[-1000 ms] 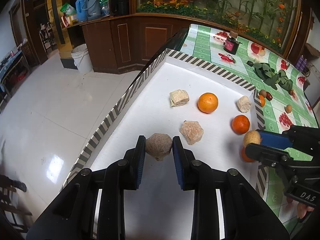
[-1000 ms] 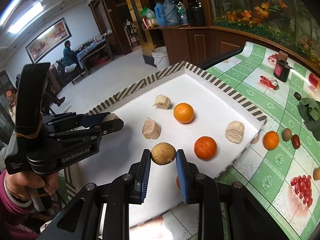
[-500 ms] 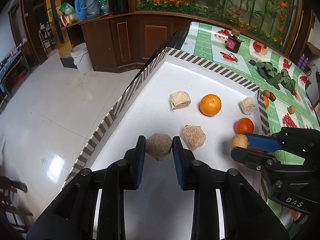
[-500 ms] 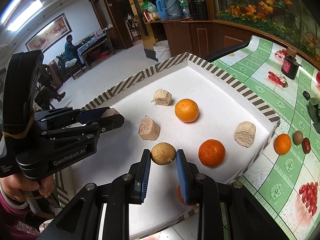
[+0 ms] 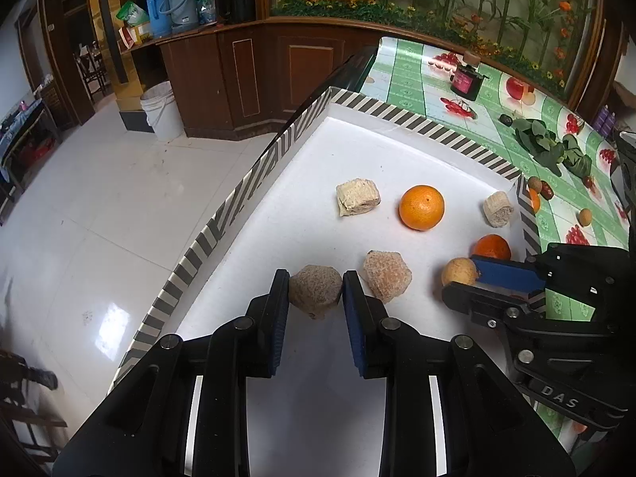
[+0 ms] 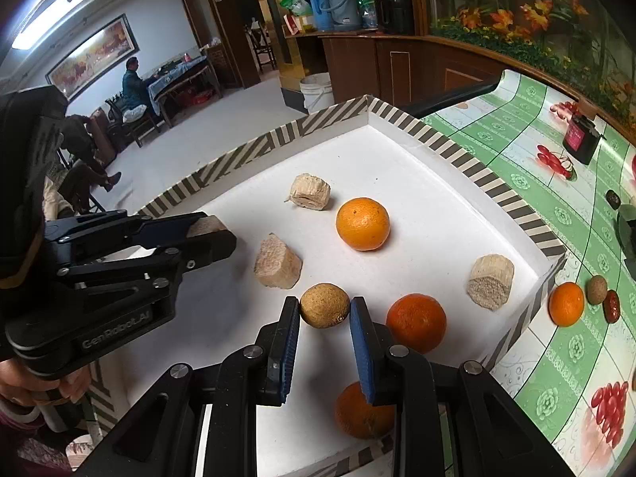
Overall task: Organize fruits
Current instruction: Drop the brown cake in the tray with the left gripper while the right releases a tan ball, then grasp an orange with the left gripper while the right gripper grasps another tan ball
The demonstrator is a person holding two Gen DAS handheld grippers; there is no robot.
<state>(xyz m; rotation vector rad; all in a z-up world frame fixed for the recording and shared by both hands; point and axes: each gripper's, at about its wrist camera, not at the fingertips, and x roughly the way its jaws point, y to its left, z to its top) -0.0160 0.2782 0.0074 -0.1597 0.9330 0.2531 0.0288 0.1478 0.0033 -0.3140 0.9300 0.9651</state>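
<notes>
My left gripper (image 5: 315, 284) is shut on a rough brown chunk (image 5: 315, 295) just above the white tray (image 5: 357, 147); it shows from the side in the right wrist view (image 6: 214, 234). My right gripper (image 6: 324, 310) is shut on a small round tan fruit (image 6: 324, 305), low over the tray's near right part; it also shows in the left wrist view (image 5: 461, 278). In the tray lie oranges (image 6: 362, 223) (image 6: 416, 322) (image 6: 361, 413) and beige chunks (image 6: 311, 196) (image 6: 277, 263) (image 6: 491, 282).
The tray has a striped rim (image 6: 501, 194) and sits on a green patterned tablecloth (image 6: 572, 349). Outside the rim lie a small orange (image 6: 566, 303), a brown fruit (image 6: 597, 289), a red date (image 6: 612, 306), green leaves (image 5: 548, 147) and a dark jar (image 6: 581, 138).
My right gripper has moved left and inward over the tray with the tan fruit. My left gripper has stayed nearly still with its chunk.
</notes>
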